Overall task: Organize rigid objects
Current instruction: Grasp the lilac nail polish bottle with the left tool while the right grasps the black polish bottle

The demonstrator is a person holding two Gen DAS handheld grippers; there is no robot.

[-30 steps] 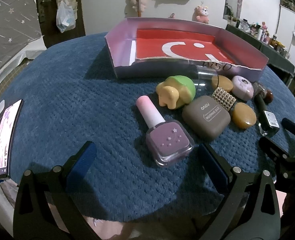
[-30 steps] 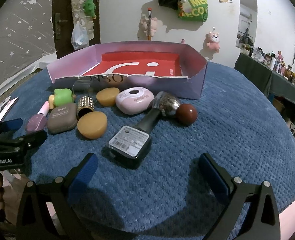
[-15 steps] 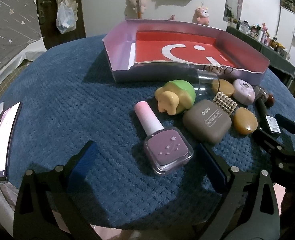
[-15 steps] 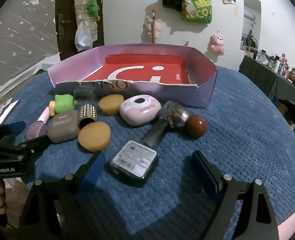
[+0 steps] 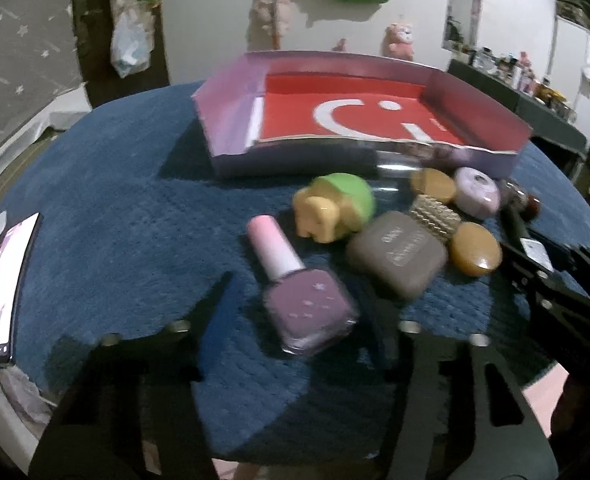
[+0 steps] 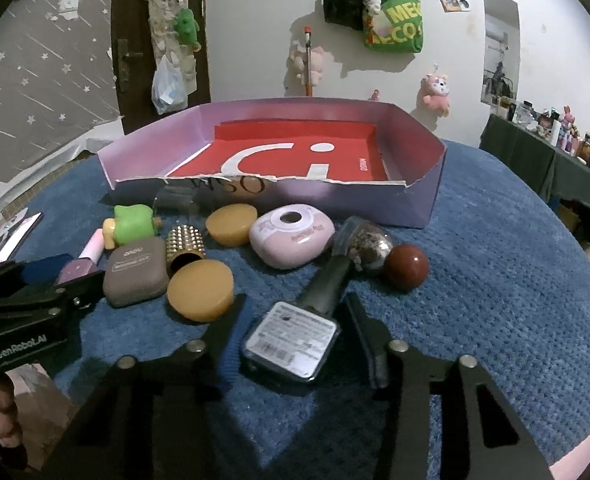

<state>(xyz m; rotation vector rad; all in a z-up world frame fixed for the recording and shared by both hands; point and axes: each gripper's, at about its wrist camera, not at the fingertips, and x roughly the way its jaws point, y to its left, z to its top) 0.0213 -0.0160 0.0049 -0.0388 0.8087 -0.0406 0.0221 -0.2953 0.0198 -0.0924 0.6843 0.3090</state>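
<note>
A purple nail polish bottle (image 5: 295, 288) with a pink cap lies on the blue cloth between the fingers of my left gripper (image 5: 299, 308), which is open around it. A dark nail polish bottle (image 6: 295, 332) with a white label lies between the fingers of my right gripper (image 6: 295, 332), also open and close on both sides. A purple box (image 6: 395, 204) with a red floor stands behind, empty. The purple bottle also shows in the right wrist view (image 6: 81, 266).
A green and yellow toy (image 5: 335, 208), brown case (image 5: 397, 254), studded gold cap (image 5: 435, 212), two amber discs (image 5: 475, 252), pink case (image 6: 291, 234), glittery bottle (image 6: 369, 246) and red ball (image 6: 409, 266) lie clustered before the box. A phone (image 5: 5, 284) lies far left.
Both grippers moved forward over their bottles and their fingers narrowed. The purple bottle now sits between the left fingers, the dark bottle between the right fingers.
</note>
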